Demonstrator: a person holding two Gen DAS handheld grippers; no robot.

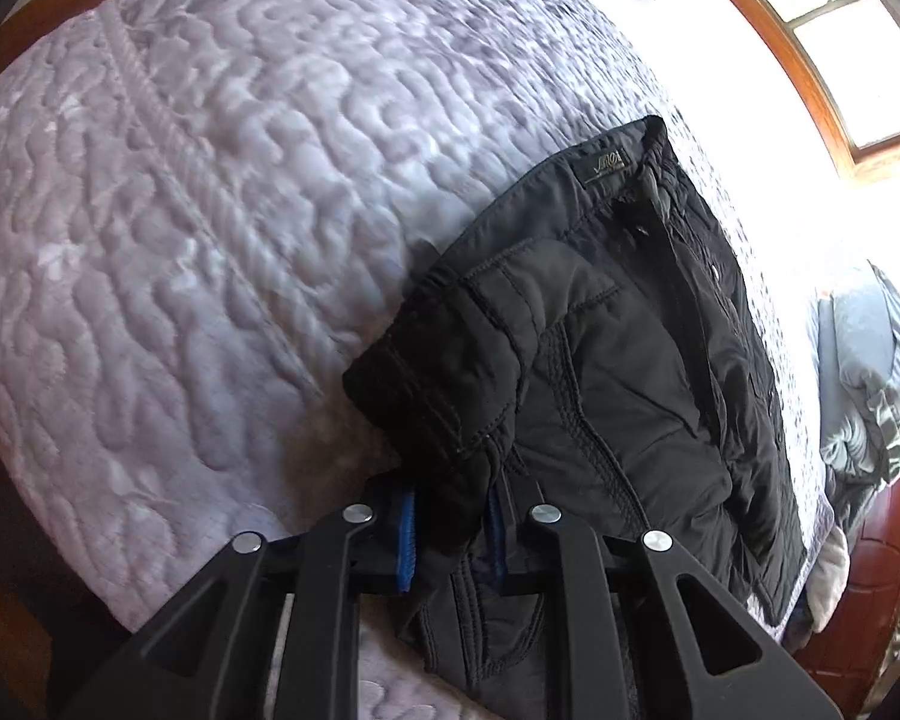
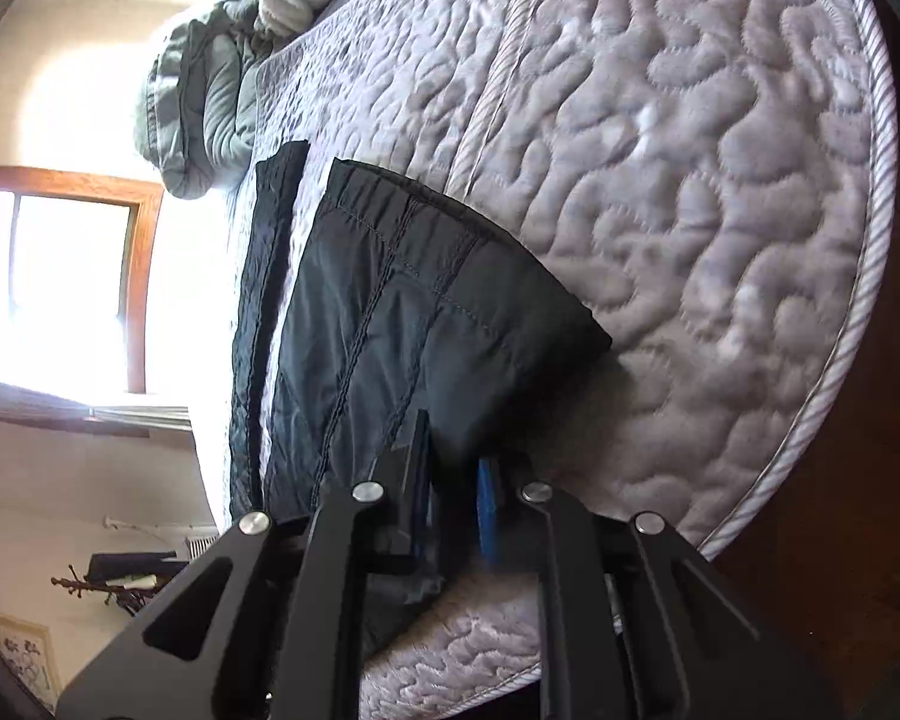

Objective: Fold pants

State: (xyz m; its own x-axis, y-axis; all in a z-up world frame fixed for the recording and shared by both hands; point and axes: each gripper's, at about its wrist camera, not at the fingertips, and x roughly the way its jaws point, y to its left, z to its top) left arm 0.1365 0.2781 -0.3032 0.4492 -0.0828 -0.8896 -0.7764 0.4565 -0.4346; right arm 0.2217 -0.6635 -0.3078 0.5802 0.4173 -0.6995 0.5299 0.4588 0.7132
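Black pants [image 1: 606,360] lie on a quilted grey mattress [image 1: 240,210], waistband with a label at the far end. My left gripper [image 1: 450,534] is shut on a folded edge of the pants near me, fabric pinched between its blue pads. In the right wrist view the pants [image 2: 402,312] spread out ahead, a hem with stitched seams at the far end. My right gripper [image 2: 456,510] is shut on the near edge of the pants, lifting it off the mattress [image 2: 690,180].
A bundle of grey-blue bedding [image 1: 870,372] lies at the head of the bed, also in the right wrist view [image 2: 204,96]. Bright windows [image 2: 60,282] sit behind. The mattress edge [image 2: 858,300] drops to a dark wooden floor.
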